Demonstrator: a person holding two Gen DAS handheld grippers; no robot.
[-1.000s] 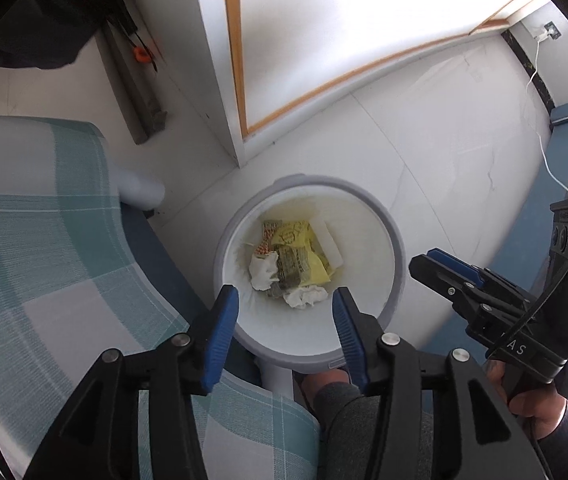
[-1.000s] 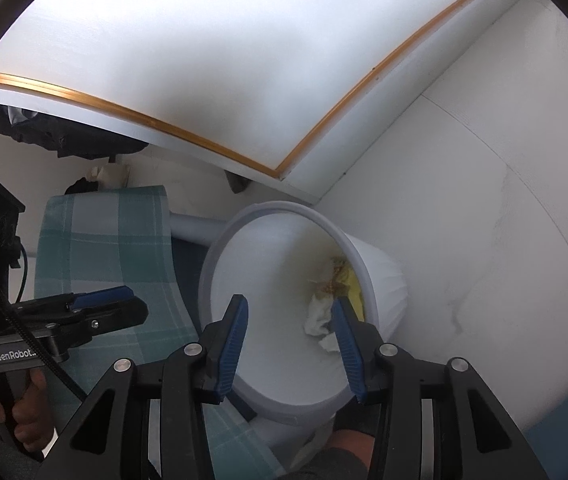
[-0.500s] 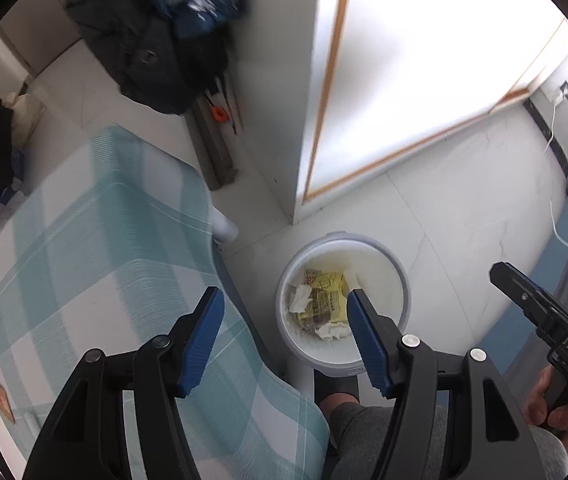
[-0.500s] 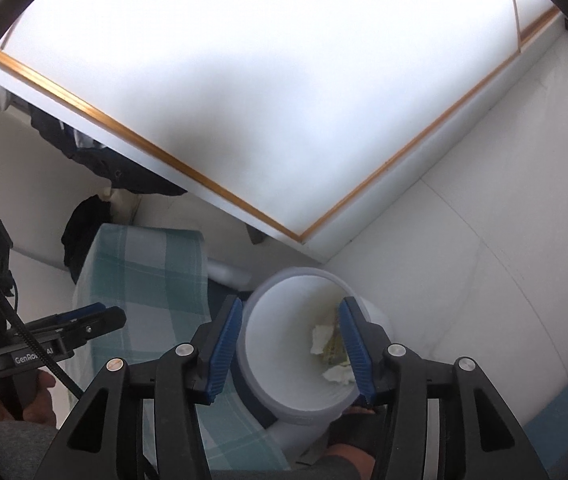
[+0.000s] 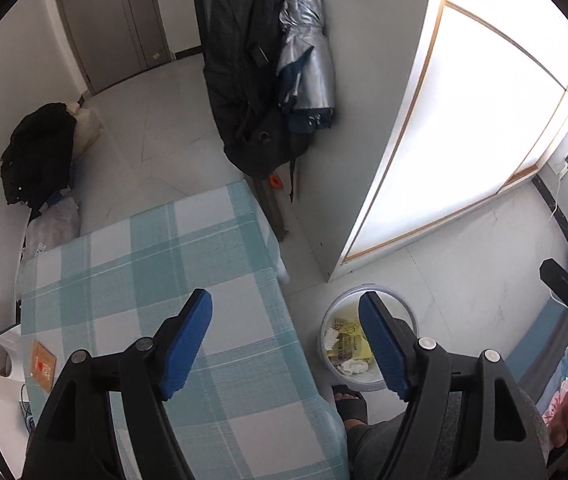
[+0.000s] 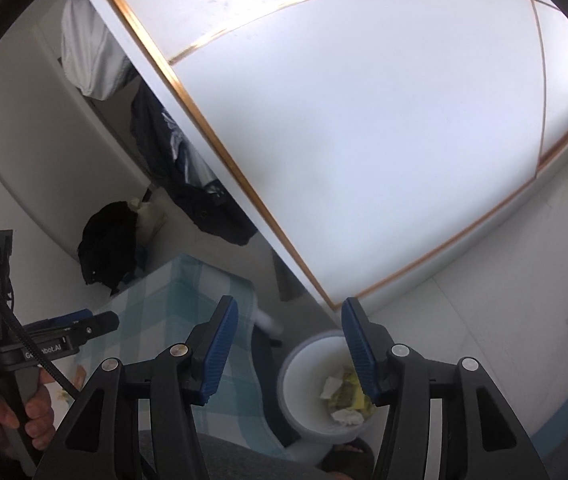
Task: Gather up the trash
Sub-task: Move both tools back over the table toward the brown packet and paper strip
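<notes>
Down on the pale floor just beside the checked tabletop (image 5: pixel 164 264): a round white trash bin (image 5: pixel 366 382), rim greyish, holding crumpled white tissues (image 5: pixel 354 366) and a yellow printed wrapper (image 5: pixel 350 346), print too small to read. Left gripper (image 5: pixel 286 344) up over the tabletop edge beside the bin, blue-padded jaws opening wide, nothing between them; right gripper (image 6: pixel 290 354) above the bin (image 6: pixel 304 392) too, jaws opening, likewise bare. Readable on the left gripper's body in the right wrist view: "bot.AI", the start hidden behind a cable.
</notes>
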